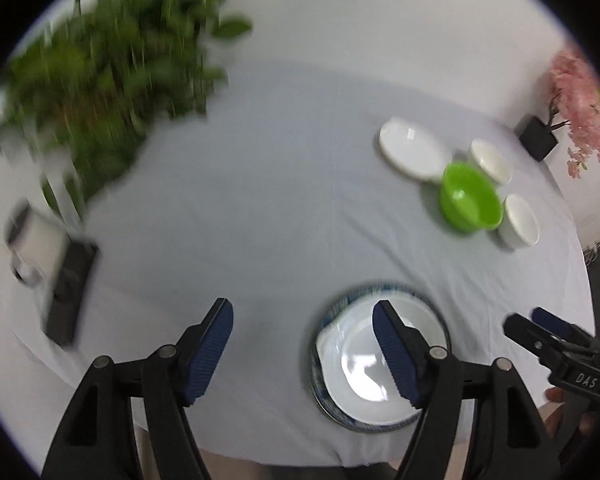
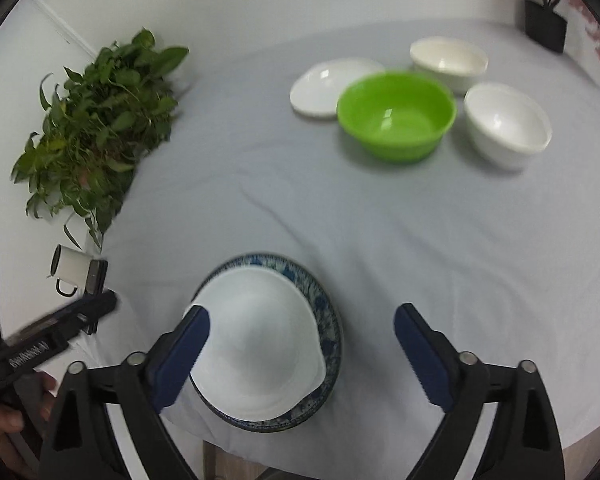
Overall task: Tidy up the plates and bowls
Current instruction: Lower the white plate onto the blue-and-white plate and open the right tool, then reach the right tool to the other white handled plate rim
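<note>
A white plate (image 2: 260,344) lies on a blue-patterned plate (image 2: 324,304) near the table's front edge; the stack also shows in the left wrist view (image 1: 364,364). Farther back stand a green bowl (image 2: 396,114), two white bowls (image 2: 508,120) (image 2: 448,58) and a white plate (image 2: 328,86). My left gripper (image 1: 302,328) is open and empty above the cloth, its right finger over the stack. My right gripper (image 2: 302,332) is open and empty, its left finger over the stack's edge.
A leafy green plant (image 2: 96,132) sits at the left. An enamel mug (image 2: 70,268) and a dark flat device (image 1: 70,292) lie at the left edge. A black pot with pink flowers (image 1: 540,138) stands at the far right. A grey cloth (image 2: 340,220) covers the table.
</note>
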`<state>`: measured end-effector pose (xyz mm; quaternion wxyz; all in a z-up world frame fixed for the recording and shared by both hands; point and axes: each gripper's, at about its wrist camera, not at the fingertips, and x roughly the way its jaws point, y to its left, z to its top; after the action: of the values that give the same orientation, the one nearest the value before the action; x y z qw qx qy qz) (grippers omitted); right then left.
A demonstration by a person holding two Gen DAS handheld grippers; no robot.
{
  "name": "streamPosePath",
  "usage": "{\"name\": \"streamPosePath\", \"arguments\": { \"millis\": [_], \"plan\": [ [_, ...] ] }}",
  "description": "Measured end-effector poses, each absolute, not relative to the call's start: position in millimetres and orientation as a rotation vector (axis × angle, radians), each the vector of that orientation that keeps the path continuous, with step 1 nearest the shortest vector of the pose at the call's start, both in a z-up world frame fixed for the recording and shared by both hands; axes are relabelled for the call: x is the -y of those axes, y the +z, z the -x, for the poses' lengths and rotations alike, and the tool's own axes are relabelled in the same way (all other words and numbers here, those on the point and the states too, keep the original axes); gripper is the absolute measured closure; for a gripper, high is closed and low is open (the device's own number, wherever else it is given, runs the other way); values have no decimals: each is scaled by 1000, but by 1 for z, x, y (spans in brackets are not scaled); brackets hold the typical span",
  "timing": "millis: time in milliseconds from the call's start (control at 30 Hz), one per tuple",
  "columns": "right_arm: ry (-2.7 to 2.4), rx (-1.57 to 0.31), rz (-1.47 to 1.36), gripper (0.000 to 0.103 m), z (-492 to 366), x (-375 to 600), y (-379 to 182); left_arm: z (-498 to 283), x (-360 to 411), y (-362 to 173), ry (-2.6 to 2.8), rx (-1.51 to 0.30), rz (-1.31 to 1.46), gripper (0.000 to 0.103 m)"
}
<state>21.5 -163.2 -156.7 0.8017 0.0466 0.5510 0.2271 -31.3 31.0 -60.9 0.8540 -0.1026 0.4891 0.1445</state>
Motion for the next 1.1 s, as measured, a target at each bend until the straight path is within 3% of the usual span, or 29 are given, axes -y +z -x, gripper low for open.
{"name": "streamPosePath", "arguments": {
  "millis": [67, 167, 300, 533, 800, 1100],
  "plan": [
    [476, -1148, -83, 0, -23, 171, -132, 29, -24, -21, 326, -942, 94, 21],
    [439, -1084, -48, 0, -26, 191, -88, 25, -19, 24, 320, -869, 20, 20],
    [425, -1024, -66, 0, -28, 223, -40, 11, -17, 45, 298, -860, 35, 20],
    [469, -998, -87, 0, -56, 267, -2, -41, -30, 37, 166, -938, 254, 20],
    [544, -916, 75, 0, -143, 197, 18, -141, -39, 7, 66, -1042, 269, 20],
    [557, -1066, 146, 5, -292, 117, -33, -242, -81, -37, -33, -1140, 349, 20]
  ]
}}
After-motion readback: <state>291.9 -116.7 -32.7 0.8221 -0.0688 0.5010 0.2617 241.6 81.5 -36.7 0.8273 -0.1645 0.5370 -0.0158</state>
